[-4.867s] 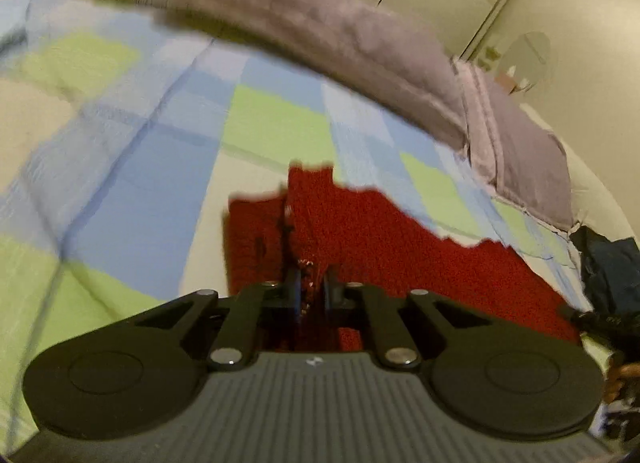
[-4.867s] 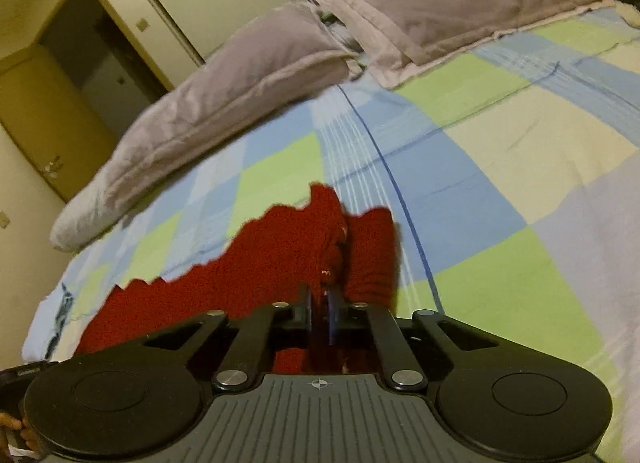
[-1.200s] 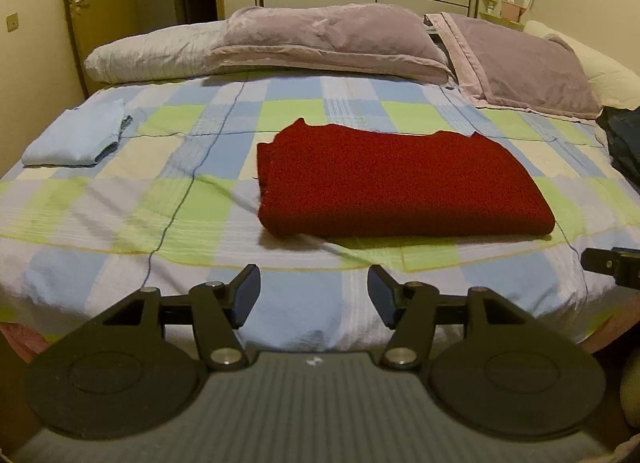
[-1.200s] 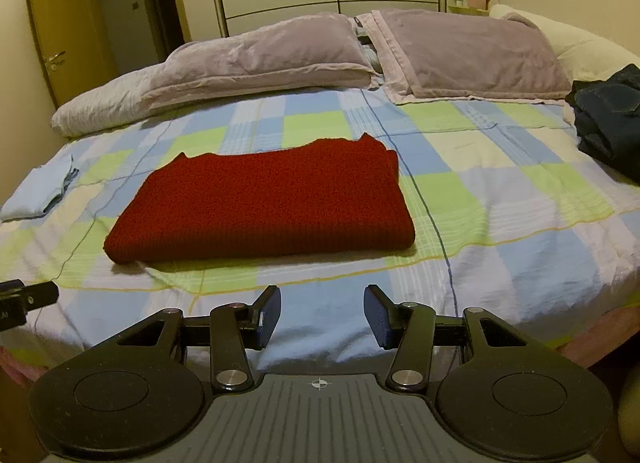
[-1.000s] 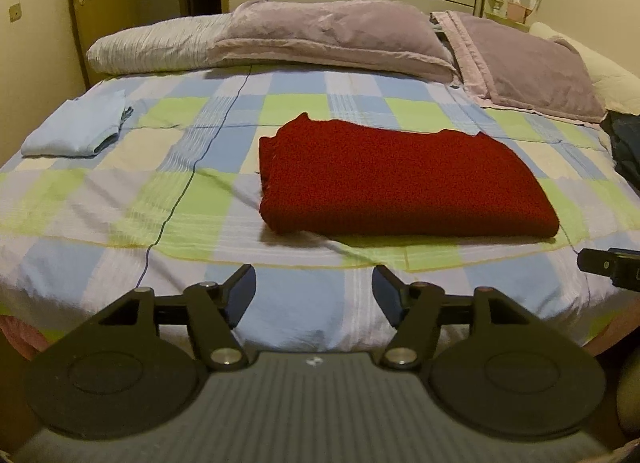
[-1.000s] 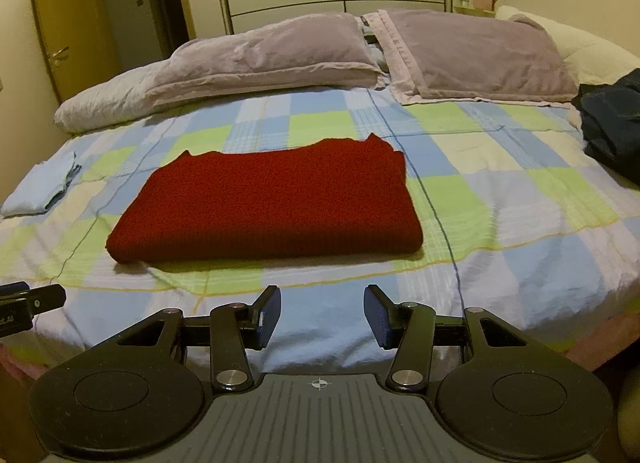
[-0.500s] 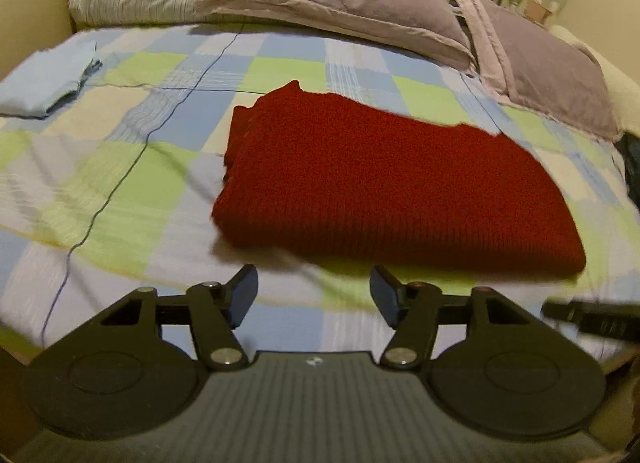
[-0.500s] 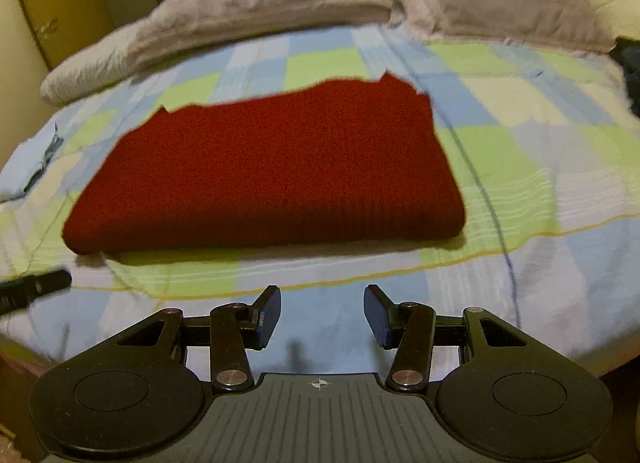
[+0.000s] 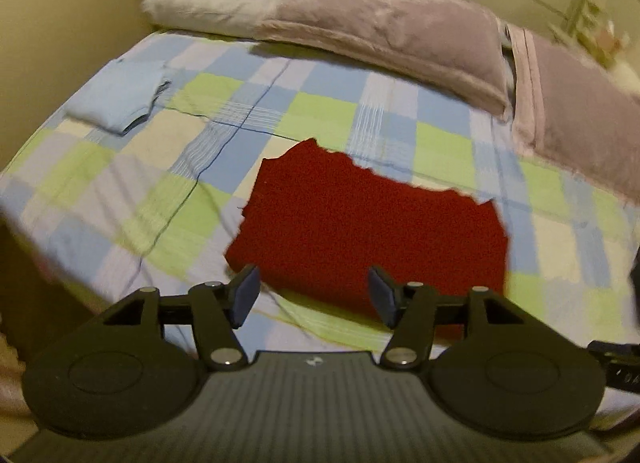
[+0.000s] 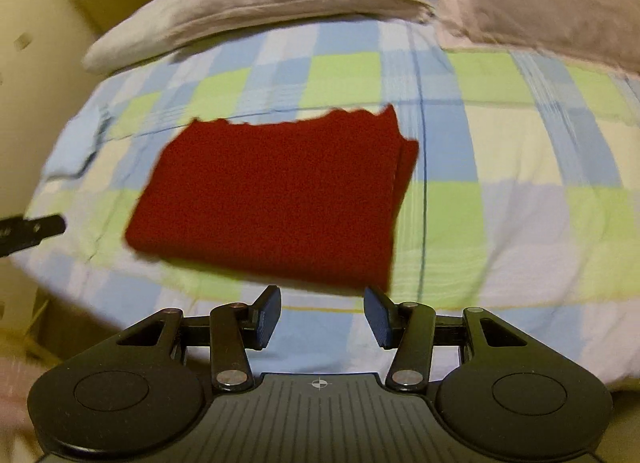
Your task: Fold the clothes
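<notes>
The red sweater [image 9: 368, 223] is lying folded into a rectangle mid-frame on the checked bed [image 9: 120, 191], with its uneven edge toward the pillows [image 9: 380, 23] up top. The left gripper [image 9: 314, 295] has its fingers apart and opening a bit more, nothing between them, just hovering over the sweater's near edge at the bottom of the frame. The right gripper [image 10: 322, 317] also has its fingers spread and empty, sitting just below the sweater's lower right corner. What I'd worry about: the layers at the right edge look stacked loosely, so a pinch could catch only the top layer and the fold would peel open when lifted. Knit this thick could also slip out of the pads or bunch up if the two sides get lifted unevenly. A folded blue cloth [image 9: 116, 97] sits upper left, well apart. No readable writing or labels anywhere, only a small blurry mark on each gripper body.
</notes>
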A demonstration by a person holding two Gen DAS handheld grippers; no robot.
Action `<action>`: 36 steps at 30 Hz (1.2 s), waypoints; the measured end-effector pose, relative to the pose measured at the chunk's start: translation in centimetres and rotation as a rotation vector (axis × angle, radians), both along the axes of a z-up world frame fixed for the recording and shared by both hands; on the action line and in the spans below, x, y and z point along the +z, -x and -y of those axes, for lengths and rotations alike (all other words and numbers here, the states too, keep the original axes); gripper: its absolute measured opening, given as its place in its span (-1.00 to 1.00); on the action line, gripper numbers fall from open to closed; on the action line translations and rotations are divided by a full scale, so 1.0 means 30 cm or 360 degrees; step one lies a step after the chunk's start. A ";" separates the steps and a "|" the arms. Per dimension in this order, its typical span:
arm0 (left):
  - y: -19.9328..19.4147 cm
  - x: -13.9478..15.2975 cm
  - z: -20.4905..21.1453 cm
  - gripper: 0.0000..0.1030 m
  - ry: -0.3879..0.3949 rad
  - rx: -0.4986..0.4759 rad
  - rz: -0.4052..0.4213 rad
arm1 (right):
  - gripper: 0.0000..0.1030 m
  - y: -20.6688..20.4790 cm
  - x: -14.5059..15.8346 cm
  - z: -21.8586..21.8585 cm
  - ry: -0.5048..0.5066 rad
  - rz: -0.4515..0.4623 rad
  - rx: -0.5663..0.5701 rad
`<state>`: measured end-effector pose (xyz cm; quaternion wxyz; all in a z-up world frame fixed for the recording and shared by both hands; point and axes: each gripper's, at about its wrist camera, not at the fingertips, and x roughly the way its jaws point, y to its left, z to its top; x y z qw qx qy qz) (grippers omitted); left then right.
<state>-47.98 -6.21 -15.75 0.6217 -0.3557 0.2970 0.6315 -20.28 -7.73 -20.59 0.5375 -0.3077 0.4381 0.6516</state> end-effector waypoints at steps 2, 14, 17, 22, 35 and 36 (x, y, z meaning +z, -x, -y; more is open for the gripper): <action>-0.054 0.040 0.046 0.16 0.0008 0.0037 0.0046 | -0.03 -0.047 0.080 0.009 -0.0017 0.0027 0.0084; -0.082 0.043 0.095 0.14 0.0153 0.0145 0.0227 | -0.03 -0.211 0.136 -0.099 0.0066 -0.0052 0.0153; -0.067 -0.001 0.044 0.14 0.0172 0.0119 0.0247 | -0.03 -0.200 0.119 -0.137 0.0092 -0.0093 0.0154; -0.047 -0.040 -0.015 0.12 0.0261 0.0134 0.0339 | -0.03 -0.178 0.095 -0.181 0.0127 -0.0099 0.0121; -0.117 -0.175 0.041 0.12 0.0296 0.0532 0.0425 | -0.03 -0.272 0.040 -0.372 0.0105 -0.0180 0.0334; -0.135 -0.193 0.063 0.12 0.0299 0.0593 0.0440 | -0.03 -0.289 0.031 -0.390 0.0099 -0.0184 0.0369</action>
